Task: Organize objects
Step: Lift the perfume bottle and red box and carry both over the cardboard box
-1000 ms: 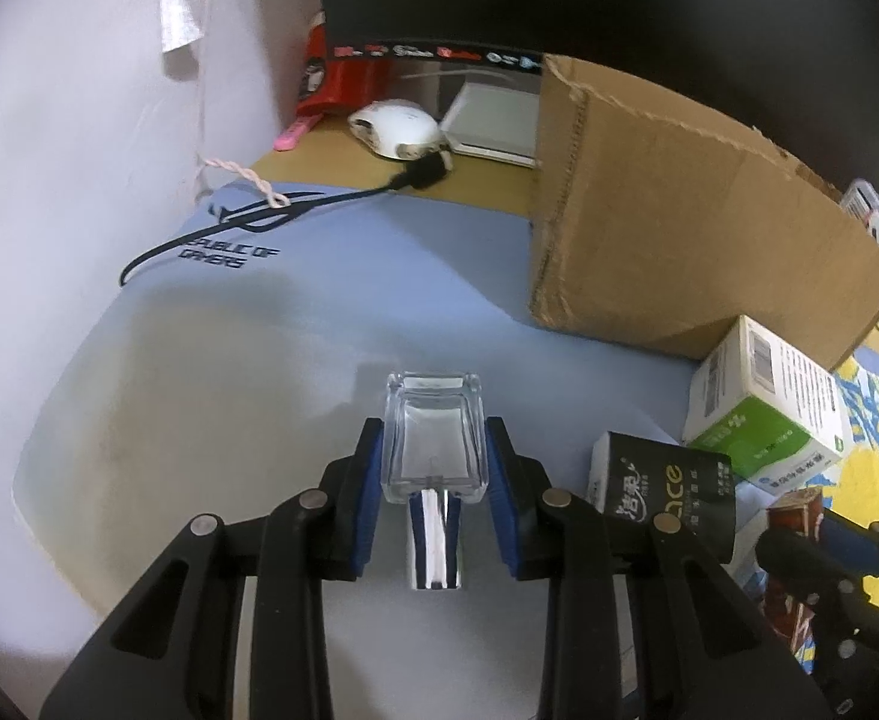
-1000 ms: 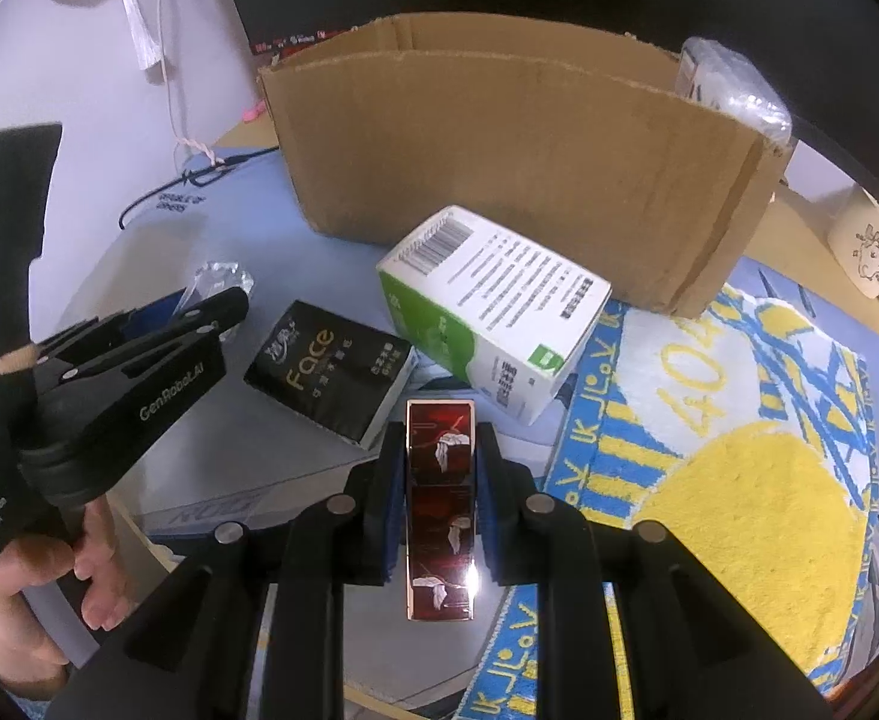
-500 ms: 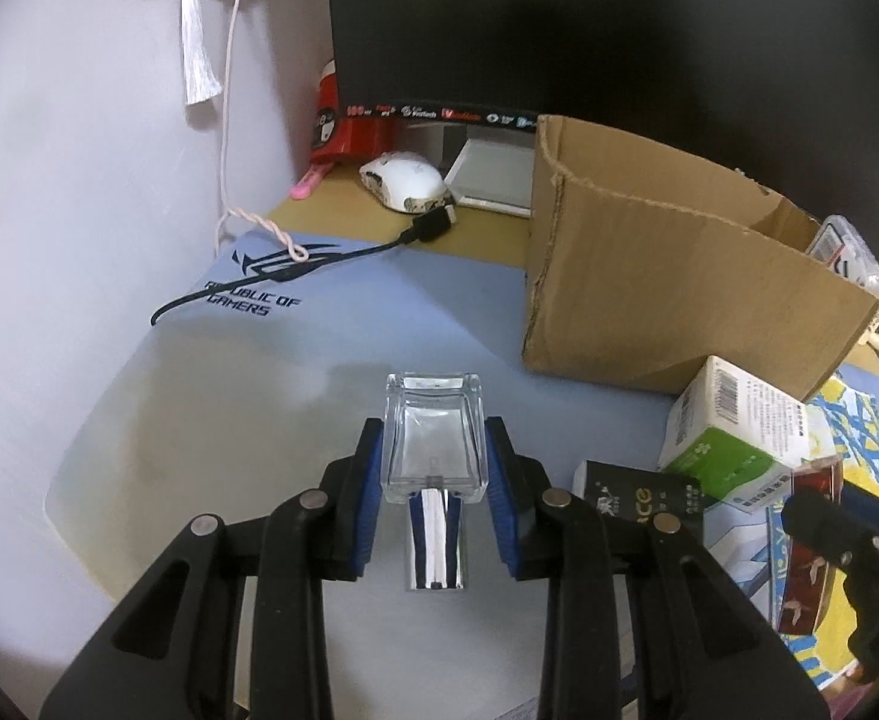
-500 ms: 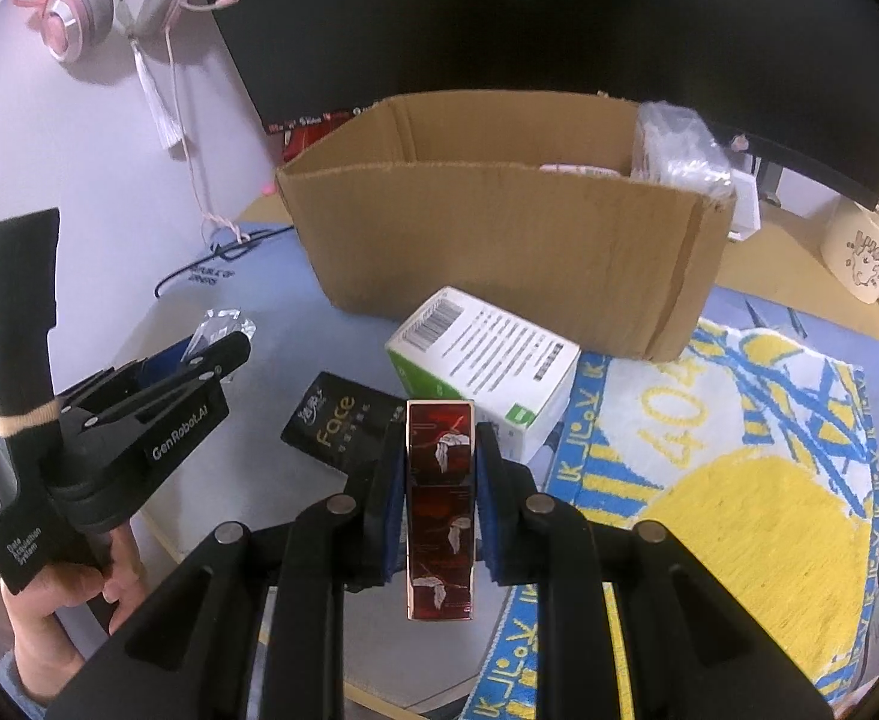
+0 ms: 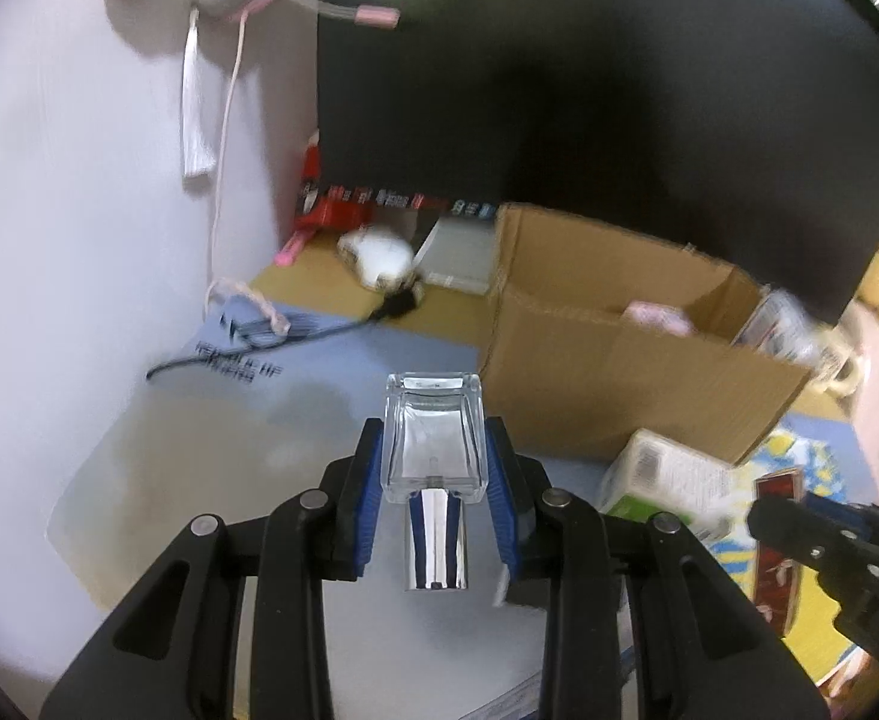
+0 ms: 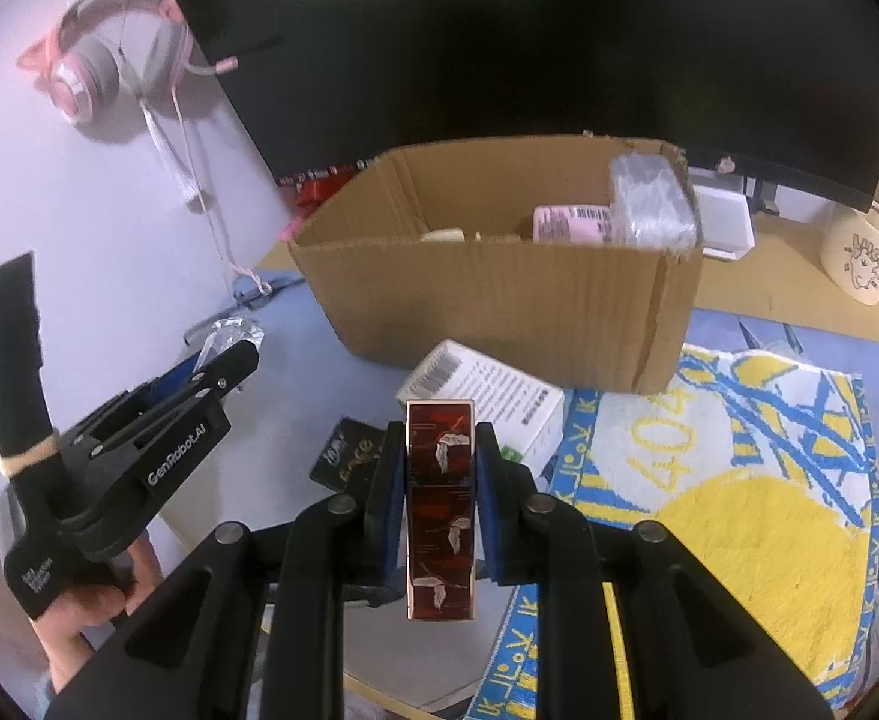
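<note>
My left gripper point(image 5: 434, 450) is shut on a clear glass perfume bottle point(image 5: 433, 438) with a silver cap, held in the air left of the open cardboard box point(image 5: 619, 372). My right gripper point(image 6: 441, 450) is shut on a dark red box with crane pictures point(image 6: 441, 498), held above the desk in front of the cardboard box point(image 6: 499, 306). The left gripper point(image 6: 139, 450) with the glass bottle point(image 6: 229, 333) shows at the left of the right wrist view. The red box point(image 5: 778, 534) shows at the right of the left wrist view.
A white and green carton point(image 6: 487, 396) and a black "Face" box point(image 6: 349, 456) lie in front of the cardboard box, which holds a pink bottle point(image 6: 571, 222) and a wrapped packet point(image 6: 649, 204). A yellow and blue towel point(image 6: 739, 480), a mug point(image 6: 865, 264), a monitor point(image 6: 499, 30) and a headset point(image 6: 109, 72) surround it.
Both grippers have risen with their objects still held, so the box's inside now shows. The left wrist view is blurred by motion.
</note>
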{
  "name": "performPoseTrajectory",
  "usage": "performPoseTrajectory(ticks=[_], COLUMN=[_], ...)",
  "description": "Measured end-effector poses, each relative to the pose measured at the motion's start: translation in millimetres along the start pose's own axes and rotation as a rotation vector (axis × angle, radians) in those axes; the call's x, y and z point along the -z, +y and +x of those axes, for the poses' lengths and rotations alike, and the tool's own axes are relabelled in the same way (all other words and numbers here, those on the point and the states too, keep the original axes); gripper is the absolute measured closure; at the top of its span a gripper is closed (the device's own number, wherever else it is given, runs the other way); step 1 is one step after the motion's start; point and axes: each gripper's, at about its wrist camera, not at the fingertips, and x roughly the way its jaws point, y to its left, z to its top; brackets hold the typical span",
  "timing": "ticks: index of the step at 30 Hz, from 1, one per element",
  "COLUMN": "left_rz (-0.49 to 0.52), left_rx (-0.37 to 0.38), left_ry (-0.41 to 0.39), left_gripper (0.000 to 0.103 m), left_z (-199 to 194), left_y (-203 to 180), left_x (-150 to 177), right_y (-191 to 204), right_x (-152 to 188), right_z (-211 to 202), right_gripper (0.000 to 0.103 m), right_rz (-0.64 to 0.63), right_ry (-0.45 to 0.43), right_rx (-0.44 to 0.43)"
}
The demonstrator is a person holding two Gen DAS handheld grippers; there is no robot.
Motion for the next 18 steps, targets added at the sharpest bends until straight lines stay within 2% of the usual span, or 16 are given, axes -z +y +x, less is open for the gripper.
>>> performPoseTrajectory(ticks=[7, 18], left_rz=[0.028, -0.019], left_rx=[0.024, 0.008], left_ry=[-0.066, -0.172], left_gripper=[0.073, 0.073], left_z=[-22, -50], left_y=[-17, -14], left_x=[-12, -37], right_y=[-1, -2], right_x=[-14, -43], right_z=[-20, -46], right_gripper=[0.080, 0.080], right_rz=[-0.017, -0.058], right_ry=[-0.069, -0.141], right_rx=[0.010, 0.003])
